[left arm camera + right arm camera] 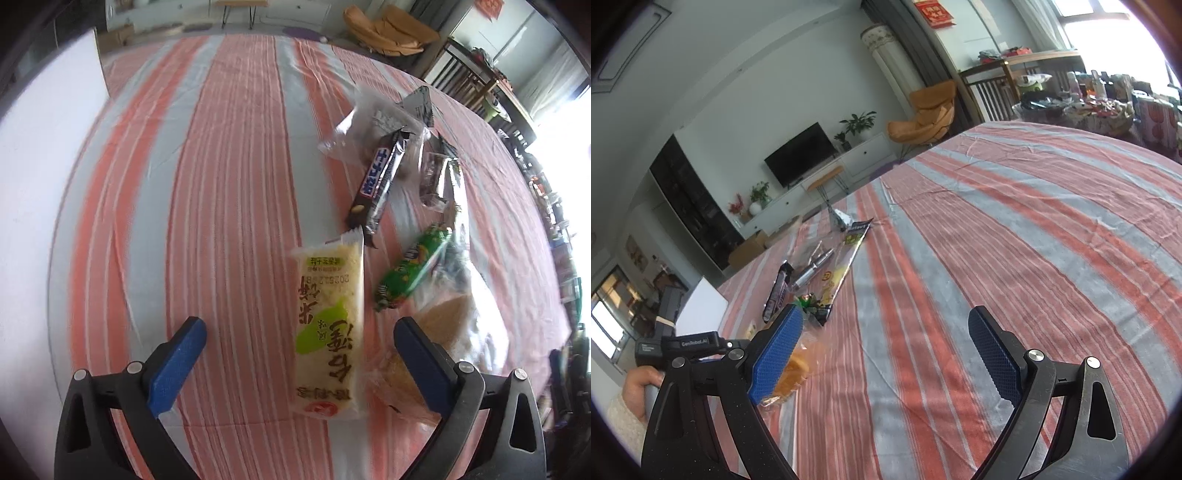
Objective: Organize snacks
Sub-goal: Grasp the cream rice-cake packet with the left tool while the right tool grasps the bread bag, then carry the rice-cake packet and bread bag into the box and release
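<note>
My left gripper is open and hangs over a cream rice-cake packet that lies lengthwise between its fingers on the striped cloth. Beyond it lie a dark Snickers bar, a green candy pack, clear wrappers and a clear bag of brown pastry by the right finger. My right gripper is open and empty above bare cloth. In its view the snack pile lies to the left: a dark bar, a long yellow-printed packet and an orange pastry bag behind the left finger.
A white board stands at the cloth's left edge. The left hand-held gripper shows at the left of the right wrist view. An orange chair, a TV cabinet and a cluttered table stand beyond the cloth.
</note>
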